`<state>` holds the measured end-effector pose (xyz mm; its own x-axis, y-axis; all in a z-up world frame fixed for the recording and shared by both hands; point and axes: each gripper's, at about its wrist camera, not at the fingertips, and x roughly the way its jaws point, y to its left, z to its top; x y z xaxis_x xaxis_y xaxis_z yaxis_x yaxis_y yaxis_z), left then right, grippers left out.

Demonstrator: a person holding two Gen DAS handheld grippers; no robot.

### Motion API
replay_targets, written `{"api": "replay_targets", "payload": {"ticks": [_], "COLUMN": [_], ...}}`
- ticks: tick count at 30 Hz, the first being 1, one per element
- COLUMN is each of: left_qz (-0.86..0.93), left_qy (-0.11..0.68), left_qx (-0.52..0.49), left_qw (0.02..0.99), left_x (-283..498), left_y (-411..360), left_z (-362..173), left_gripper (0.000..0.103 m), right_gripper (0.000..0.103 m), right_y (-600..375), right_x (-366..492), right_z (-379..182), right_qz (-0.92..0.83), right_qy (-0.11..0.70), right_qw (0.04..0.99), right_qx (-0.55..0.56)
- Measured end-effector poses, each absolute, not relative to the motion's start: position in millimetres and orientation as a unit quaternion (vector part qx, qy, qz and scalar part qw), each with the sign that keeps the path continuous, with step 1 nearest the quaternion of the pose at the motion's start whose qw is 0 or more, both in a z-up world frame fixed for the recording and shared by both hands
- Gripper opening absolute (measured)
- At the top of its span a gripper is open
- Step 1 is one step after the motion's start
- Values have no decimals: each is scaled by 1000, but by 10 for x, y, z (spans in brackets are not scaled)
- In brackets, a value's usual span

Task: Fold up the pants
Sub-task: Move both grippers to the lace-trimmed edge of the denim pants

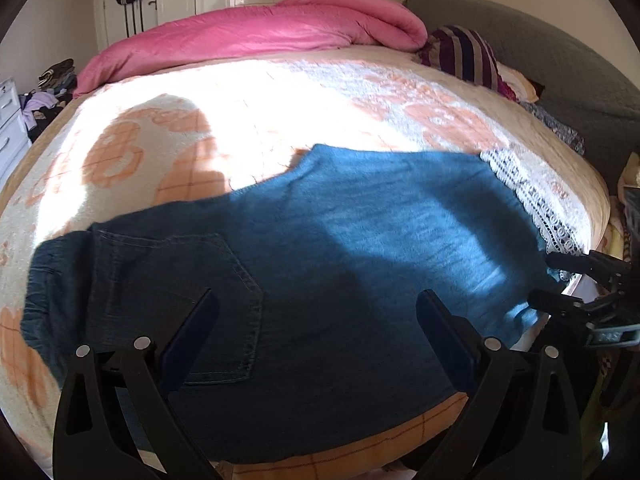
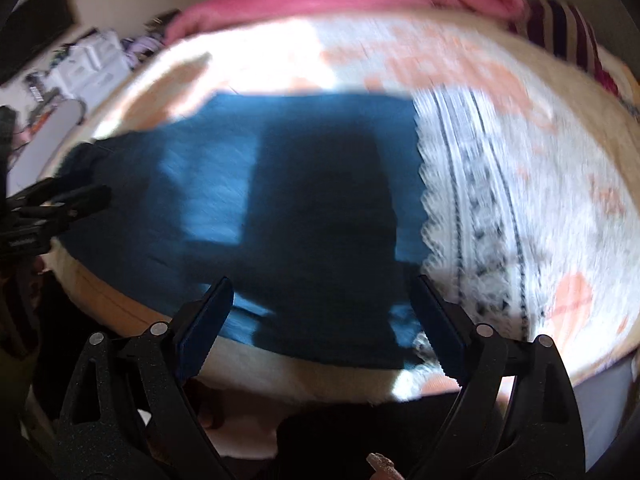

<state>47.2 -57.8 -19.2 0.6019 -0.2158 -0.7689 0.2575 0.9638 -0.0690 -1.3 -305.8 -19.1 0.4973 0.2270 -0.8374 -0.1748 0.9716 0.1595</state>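
Pants (image 1: 320, 240): blue denim, flat on the bed (image 1: 240, 112).
Left hand-held gripper (image 1: 316, 300): spread above pants, empty.
Right hand-held gripper (image 2: 322, 288): spread above pants, empty.

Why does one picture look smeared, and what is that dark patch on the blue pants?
Right wrist view: motion blur smears the pants and bedspread; the dark patch is a shadow. Left wrist view: sharp, sunlight glaring on the bedspread, pants partly shaded; fisheye curves the bed.
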Motion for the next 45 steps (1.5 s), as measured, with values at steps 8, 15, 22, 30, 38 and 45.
{"api": "replay_targets", "payload": {"ticks": [8, 15, 22, 30, 38, 45], "left_qz": [-138, -155, -184, -216, -273, -336], "left_qy": [454, 436, 422, 409, 418, 452], "left_qx": [27, 39, 62, 99, 128, 141], "left_qw": [880, 886, 886, 881, 857, 814], "left_x": [523, 561, 637, 859, 1354, 1857], "left_y": [-647, -833, -1180, -1714, -2282, -2741], "left_z": [-373, -195, -60, 52, 90, -24], "left_gripper": [98, 98, 98, 98, 98, 98], "right_gripper": [85, 89, 91, 92, 92, 92], "right_y": [-3104, -3488, -3874, -4049, -4050, -3988], "right_x": [-134, -239, -367, -436, -360, -300], "right_z": [-82, 177, 215, 149, -2, -88], "right_qz": [131, 84, 37, 21, 36, 52], "right_qy": [453, 416, 405, 409, 426, 435], "right_qw": [881, 903, 909, 905, 893, 884], "right_qx": [39, 68, 89, 113, 141, 164]}}
